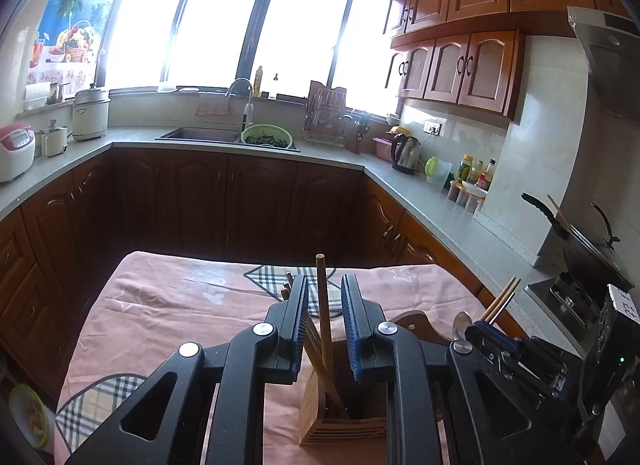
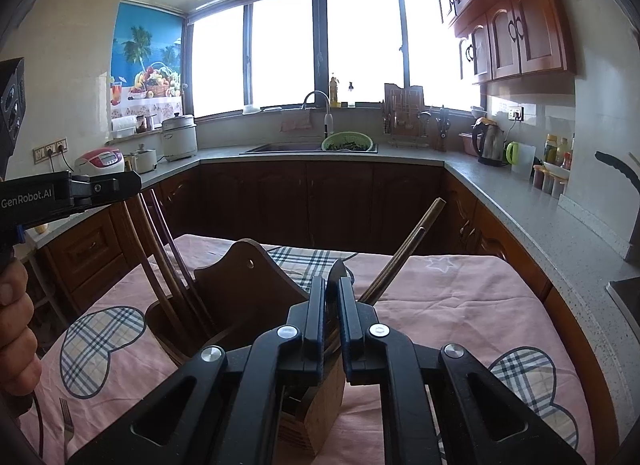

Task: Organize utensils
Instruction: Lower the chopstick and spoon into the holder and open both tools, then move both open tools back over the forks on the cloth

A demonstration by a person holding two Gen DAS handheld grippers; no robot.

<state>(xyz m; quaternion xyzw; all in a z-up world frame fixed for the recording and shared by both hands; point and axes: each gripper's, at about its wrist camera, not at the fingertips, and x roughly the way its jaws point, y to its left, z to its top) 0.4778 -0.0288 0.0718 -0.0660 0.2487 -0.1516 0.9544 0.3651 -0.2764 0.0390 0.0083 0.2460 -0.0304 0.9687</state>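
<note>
A wooden utensil holder (image 1: 340, 421) stands on the pink-clothed table, right under my left gripper (image 1: 326, 285). Several wooden chopsticks (image 1: 324, 317) stand in it, one rising between the open jaws without touching them. My right gripper (image 2: 331, 285) is shut on a pair of wooden chopsticks (image 2: 404, 253) that slant up to the right above the holder (image 2: 316, 405). The holder's tall rounded back panel (image 2: 244, 277) shows left of it, with more chopsticks (image 2: 160, 249) leaning there. The right gripper also shows in the left wrist view (image 1: 496, 325), with its chopsticks and a metal spoon (image 1: 462, 323) beside it.
A fork (image 2: 68, 425) lies on the cloth at the near left. The left gripper's body (image 2: 68, 193) and the person's hand (image 2: 16, 329) are at the left. Kitchen counters (image 1: 440, 209) run around the table, with a wok (image 1: 592, 249) on the stove at right.
</note>
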